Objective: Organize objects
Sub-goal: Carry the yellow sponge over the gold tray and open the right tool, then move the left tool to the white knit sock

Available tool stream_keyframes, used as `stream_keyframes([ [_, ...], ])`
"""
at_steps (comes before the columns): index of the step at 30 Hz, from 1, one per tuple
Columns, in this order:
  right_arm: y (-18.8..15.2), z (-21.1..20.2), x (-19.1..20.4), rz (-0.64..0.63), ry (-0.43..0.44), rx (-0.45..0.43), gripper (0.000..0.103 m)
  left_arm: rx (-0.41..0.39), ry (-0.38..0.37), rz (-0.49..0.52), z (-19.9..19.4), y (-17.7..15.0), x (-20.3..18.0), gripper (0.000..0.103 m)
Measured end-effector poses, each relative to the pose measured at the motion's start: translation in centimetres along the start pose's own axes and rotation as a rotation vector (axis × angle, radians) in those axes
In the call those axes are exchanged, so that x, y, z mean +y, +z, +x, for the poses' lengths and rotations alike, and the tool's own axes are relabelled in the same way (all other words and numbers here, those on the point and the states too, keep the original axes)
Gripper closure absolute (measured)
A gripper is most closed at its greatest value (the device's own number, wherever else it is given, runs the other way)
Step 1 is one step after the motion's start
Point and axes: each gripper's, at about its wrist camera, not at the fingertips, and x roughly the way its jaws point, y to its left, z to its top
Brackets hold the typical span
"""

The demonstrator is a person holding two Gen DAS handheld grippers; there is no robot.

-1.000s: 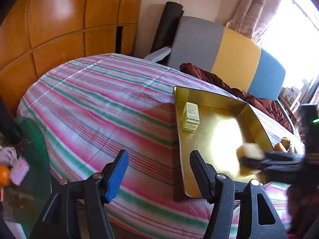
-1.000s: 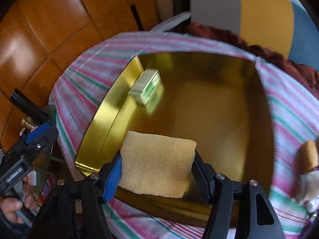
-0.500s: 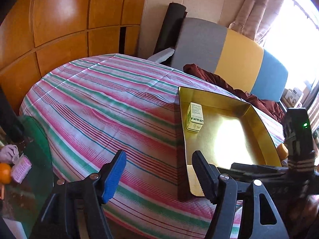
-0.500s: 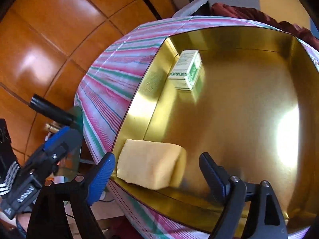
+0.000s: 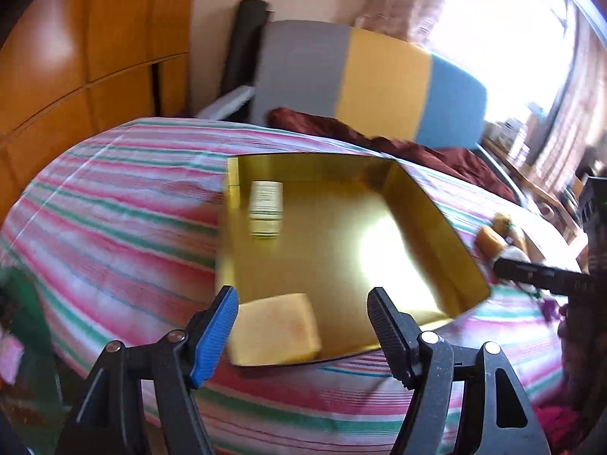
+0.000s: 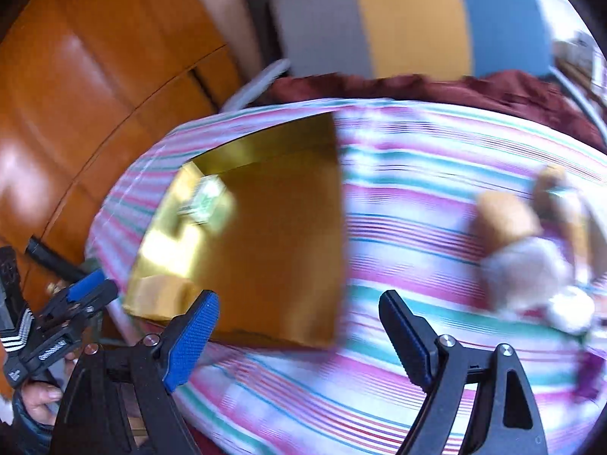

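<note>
A gold tray [image 5: 425, 204] [image 6: 288, 235] lies on the striped tablecloth. A yellow sponge [image 5: 275, 328] [image 6: 159, 297] lies in its near left corner. A small green-and-white box [image 5: 265, 206] [image 6: 205, 199] lies at its far left. My left gripper [image 5: 301, 335] is open and empty, just in front of the sponge. My right gripper [image 6: 299, 335] is open and empty, over the cloth at the tray's right edge. A stuffed toy [image 6: 531, 250] [image 5: 500, 239] lies on the cloth to the right of the tray. Both views are blurred.
A grey, yellow and blue chair back [image 5: 371, 87] with a dark red cloth [image 5: 379, 140] stands behind the table. Wooden panels [image 5: 76, 60] lie to the left. A green glass side table [image 5: 22, 318] with small items is at the lower left.
My right gripper opened and let the sponge go into the tray's near left corner, then swung right toward the stuffed toy. My left gripper moved right to face the tray.
</note>
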Motion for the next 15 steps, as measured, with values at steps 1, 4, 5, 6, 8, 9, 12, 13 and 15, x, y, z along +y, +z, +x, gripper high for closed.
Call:
stream_keyframes([
  [1,0.0,-0.8,-1.4,0.019,-0.029,-0.006,0.015,0.001,-0.014,0.018,0.1,0.1,-0.8,0.032],
  [4,-0.4,-3.4,-6.3,0.091,-0.123,-0.02,0.015,0.005,-0.072,0.083,0.3,0.6,-3.7,0.032],
  [5,-0.6,-4.3,-8.1,0.122,-0.153,-0.023,0.015,0.006,-0.094,0.107,0.3,0.8,-4.8,0.032],
  [6,-0.8,-5.5,-10.1,0.16,-0.181,-0.03,0.015,0.006,-0.11,0.125,0.4,0.9,-5.6,0.032],
  [8,-1.3,-7.1,-13.3,0.237,-0.235,-0.049,0.015,0.009,-0.148,0.167,0.6,1.2,-7.7,0.032],
  [9,-1.6,-7.9,-15.0,0.278,-0.264,-0.061,0.015,0.014,-0.172,0.193,0.8,1.4,-9.0,0.032],
  [12,-2.7,-10.2,-19.8,0.422,-0.333,-0.116,0.015,0.022,-0.221,0.273,1.4,1.7,-12.8,0.032],
  [13,-3.2,-10.7,-21.1,0.471,-0.349,-0.134,0.015,0.028,-0.236,0.3,1.7,1.8,-14.2,0.032],
  [15,-4.5,-11.3,-23.6,0.581,-0.355,-0.175,0.015,0.044,-0.269,0.348,2.6,1.9,-16.9,0.032],
])
